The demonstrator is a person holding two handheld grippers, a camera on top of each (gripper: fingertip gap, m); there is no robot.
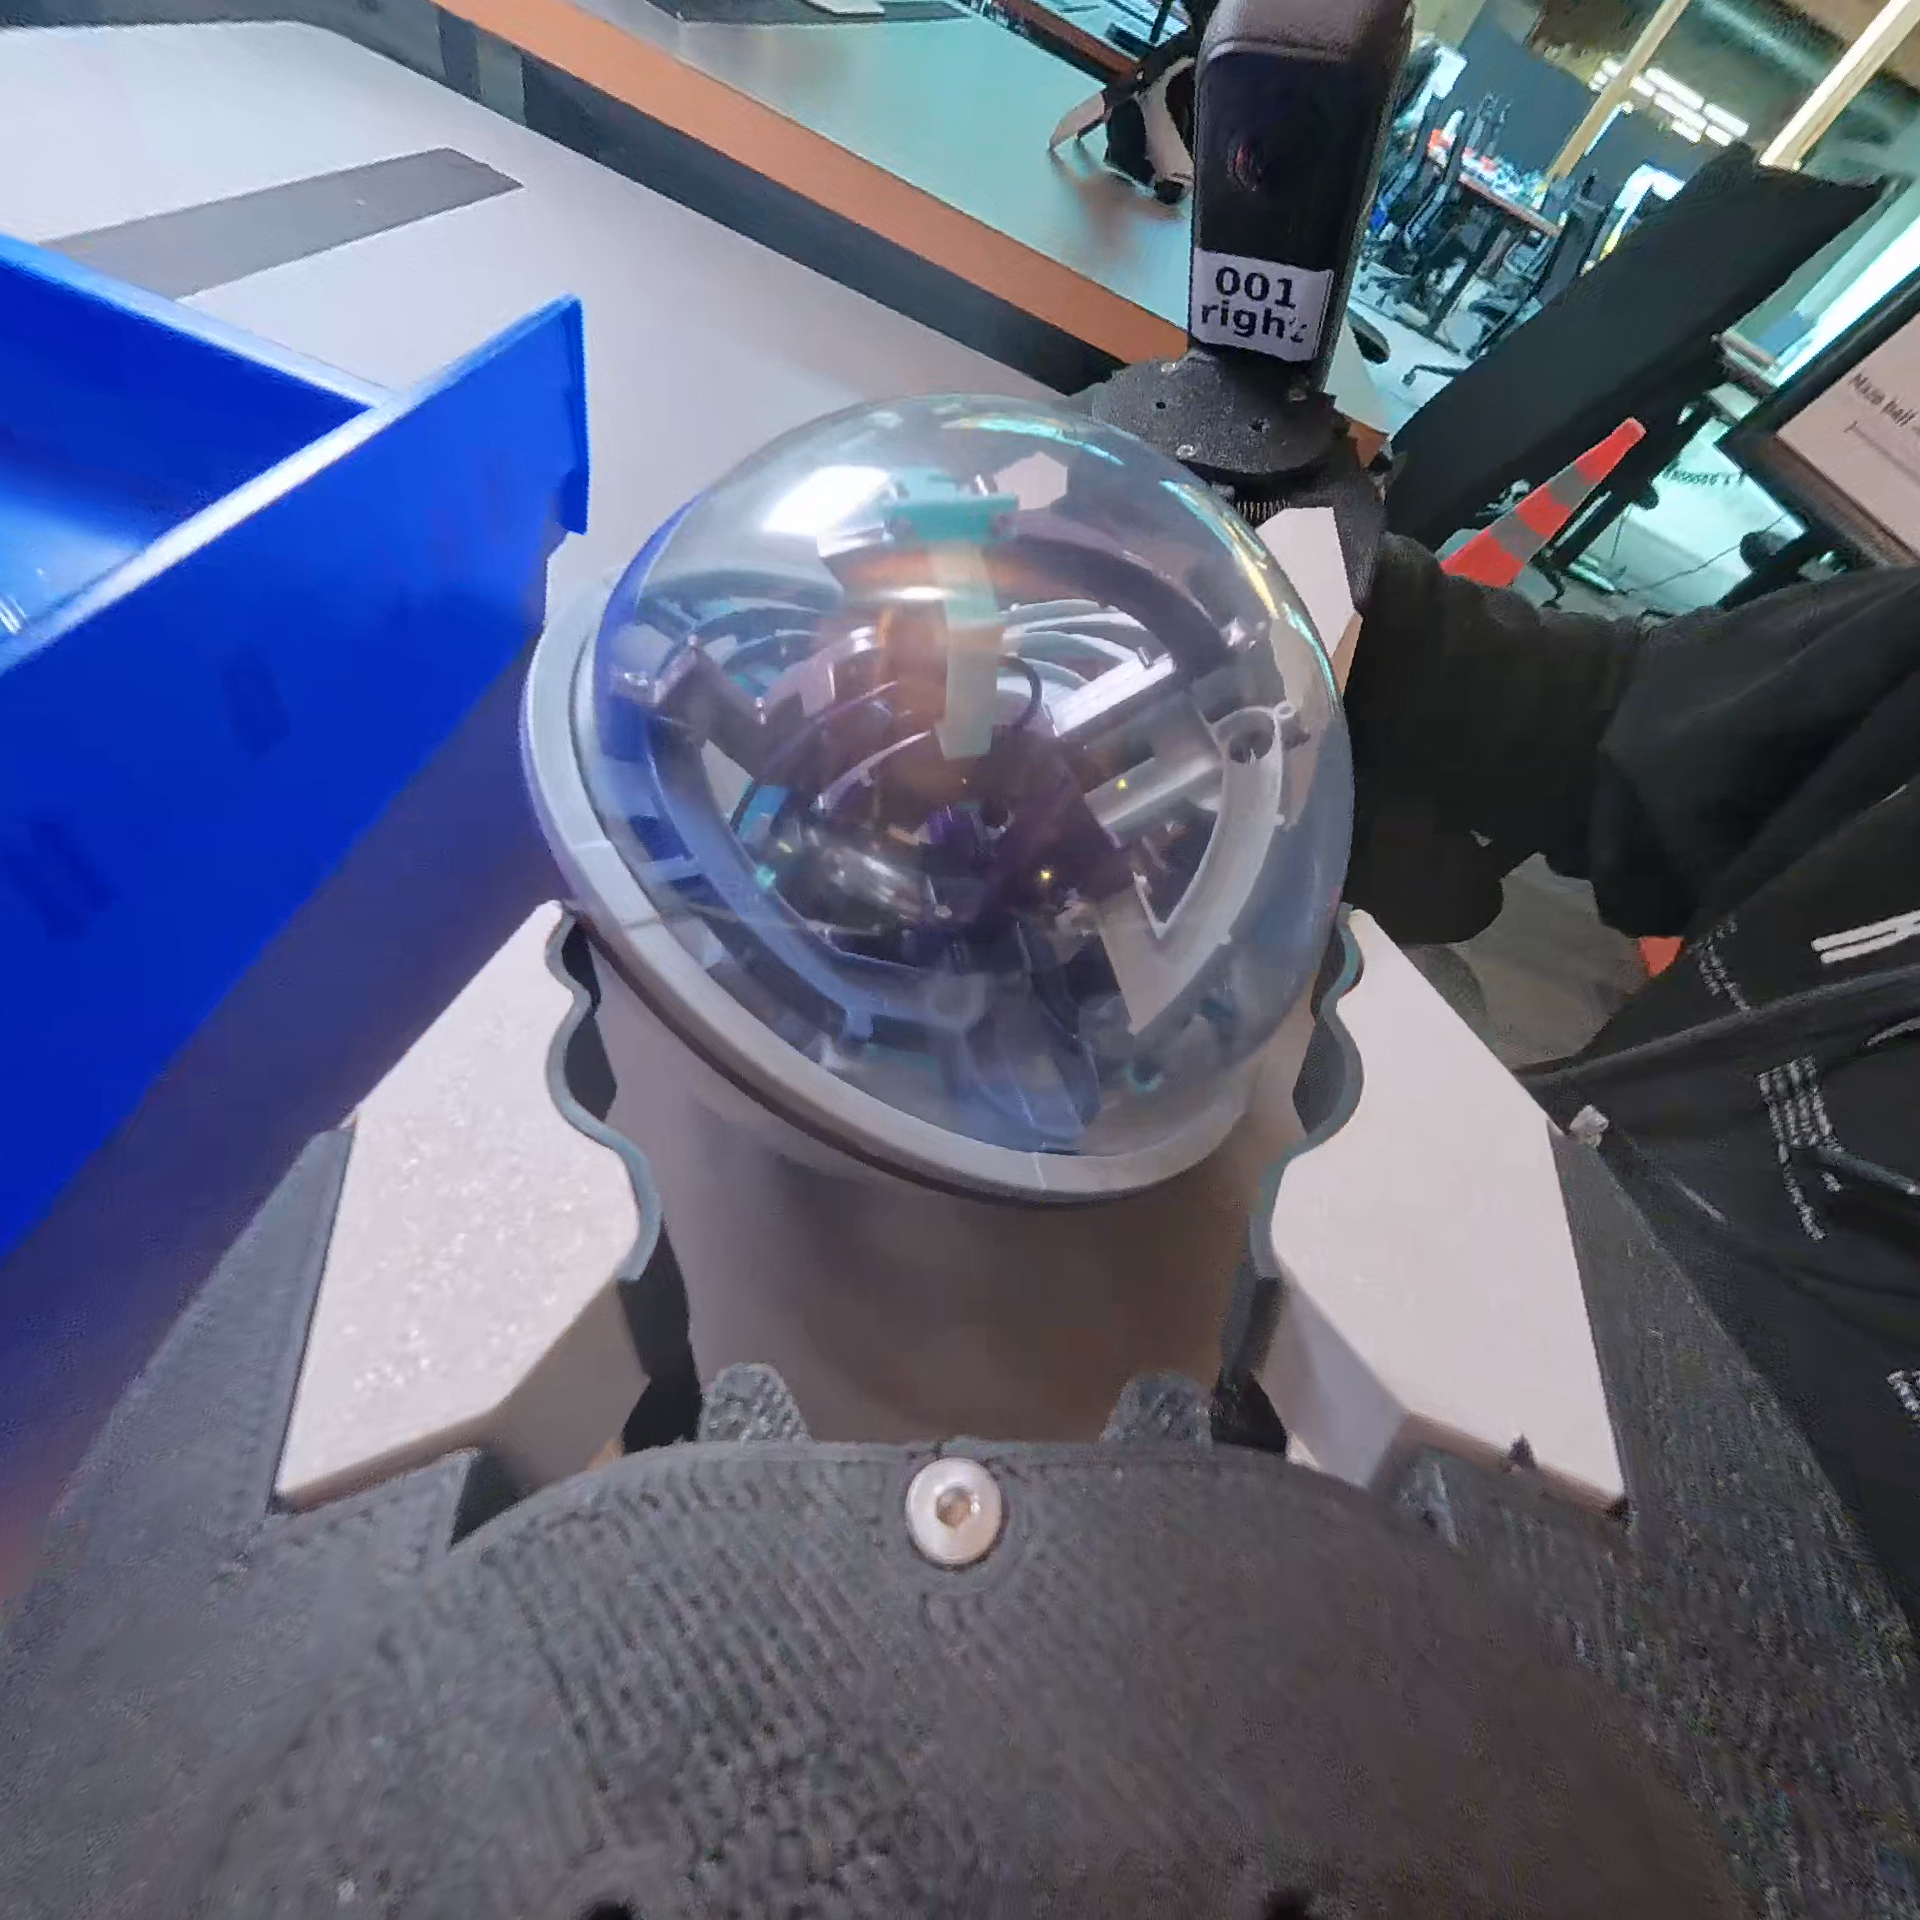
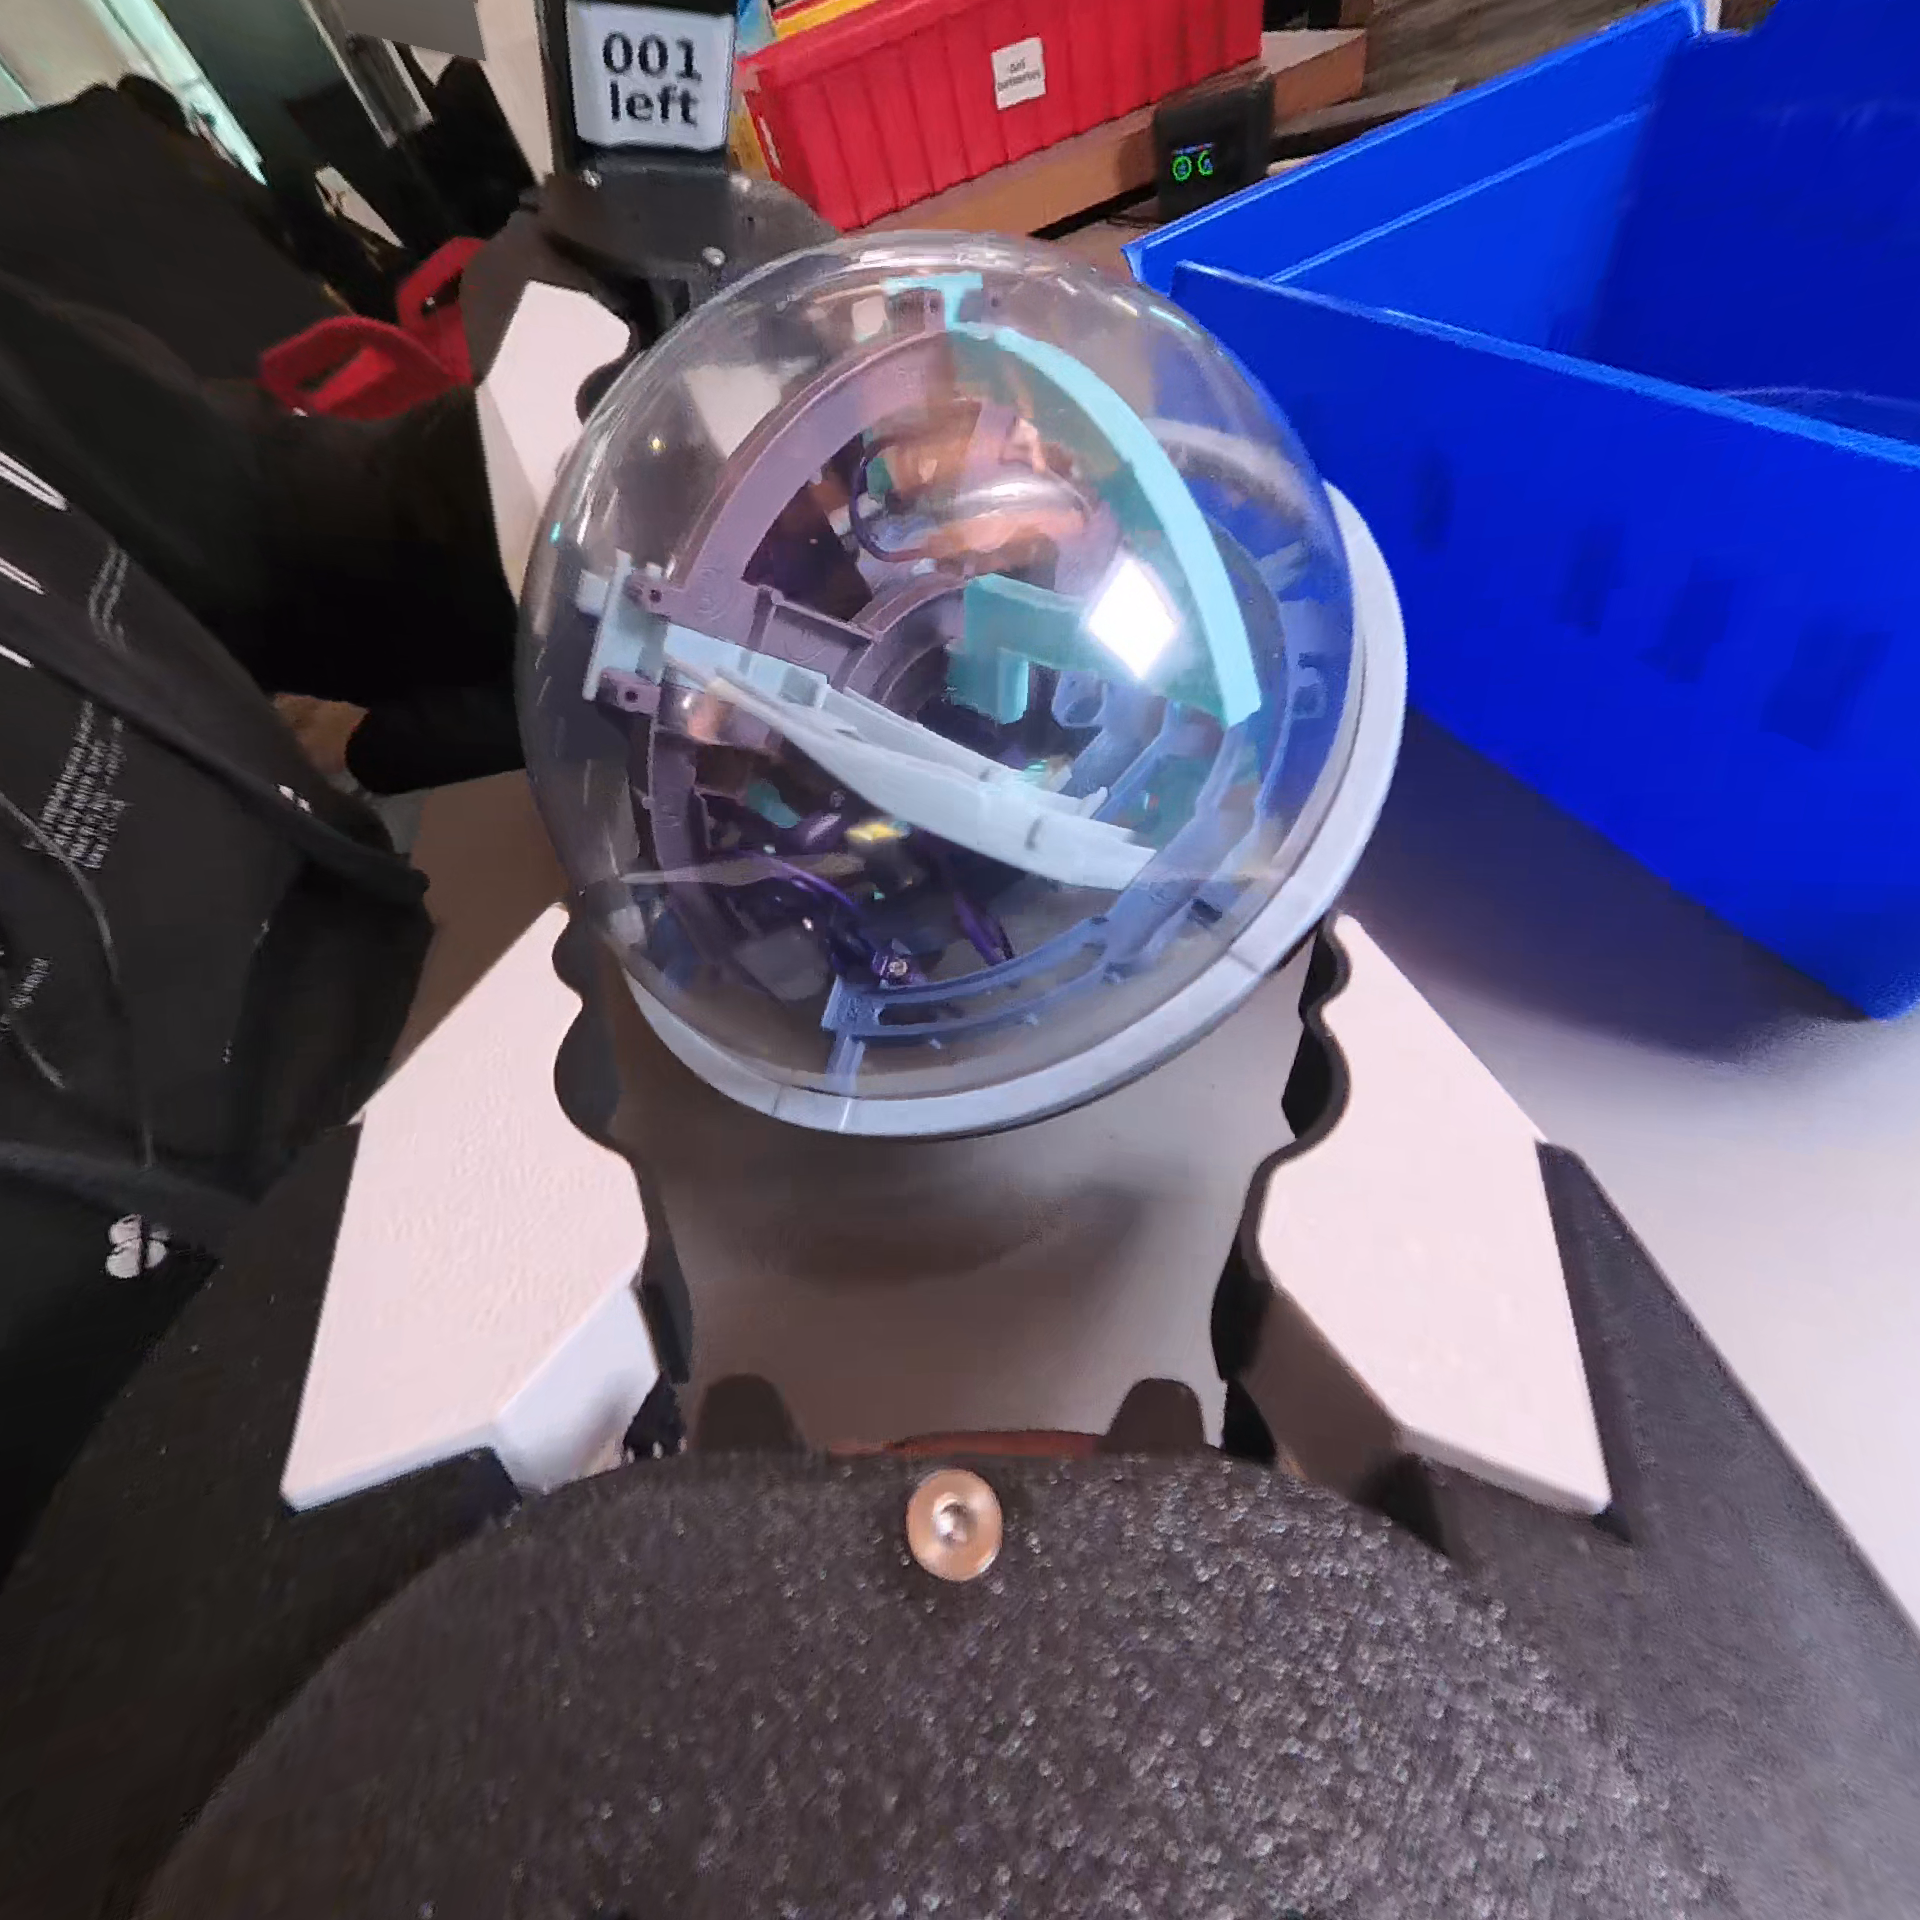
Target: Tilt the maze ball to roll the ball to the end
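Black textured plastic of the left tool [image 1: 951, 940] fills the bottom of the left wrist view, with a silver screw at its middle. Its two white fingers [image 1: 457, 1226] stand wide apart, and the clear plastic maze ball with a grey band around its middle [image 1: 940, 831] sits between their tips; whether the pads actually touch the ball I cannot tell. Inside the sphere, purple, teal and grey tracks cross one another, and the small ball cannot be picked out for certain. A blue plastic bin [image 1: 260, 665] takes up the left of that frame, near the sphere, on the pale grey surface [image 1: 727, 343]. At the upper right stands the right tool's black body, and a black-gloved hand [image 1: 1475, 748] sits just beside the sphere's right edge.

From the right wrist view, the right tool [image 2: 951, 945] is likewise spread wide, its white fingers [image 2: 1403, 1226] flanking the maze ball [image 2: 935, 675], which is tilted with its grey band running low and to the right. The blue bin [image 2: 1610, 582] fills the upper right. A red ribbed bin [image 2: 987, 94] lies along the top edge, and a dark sleeve occupies the left.
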